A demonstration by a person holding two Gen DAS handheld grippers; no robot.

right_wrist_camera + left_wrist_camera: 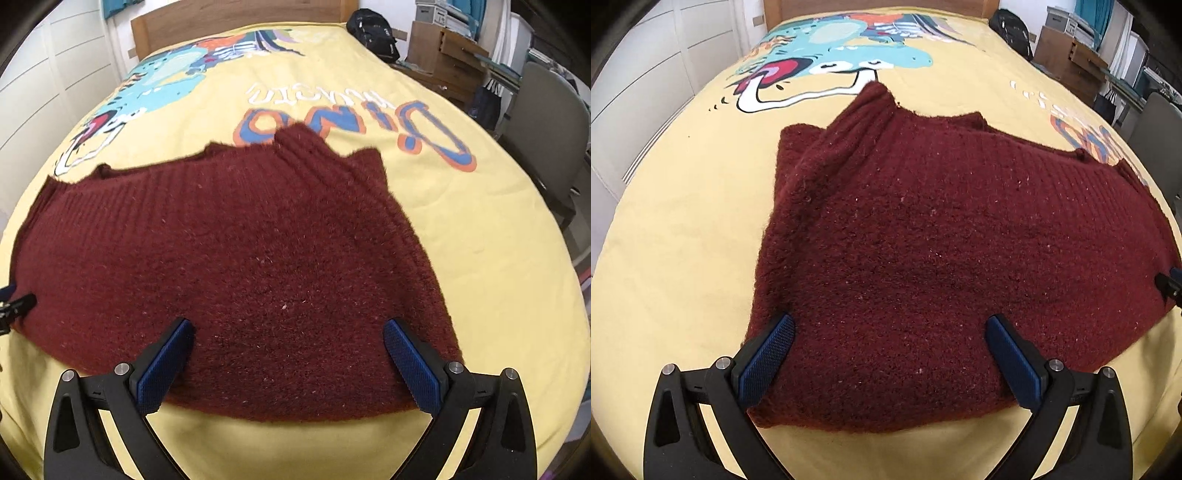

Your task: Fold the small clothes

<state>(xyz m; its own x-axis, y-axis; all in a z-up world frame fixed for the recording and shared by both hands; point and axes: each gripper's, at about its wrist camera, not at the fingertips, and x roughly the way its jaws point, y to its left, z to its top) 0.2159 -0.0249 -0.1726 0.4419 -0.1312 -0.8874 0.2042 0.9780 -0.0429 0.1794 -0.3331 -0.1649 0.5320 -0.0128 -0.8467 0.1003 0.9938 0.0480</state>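
My left hand-held gripper sits low and level, its two black arms splayed wide; the blue ribbed pads face each other across a broad gap with nothing pinched between them; both fingertips rest at the near edge of the cloth. My right hand-held gripper takes the same pose, jaws spread wide, blue pads angled inward, tips lying over the near hem; it grips nothing. Each one shows as a dark sliver at the border of the other's view, so I read the two as side by side, pointing the same way.
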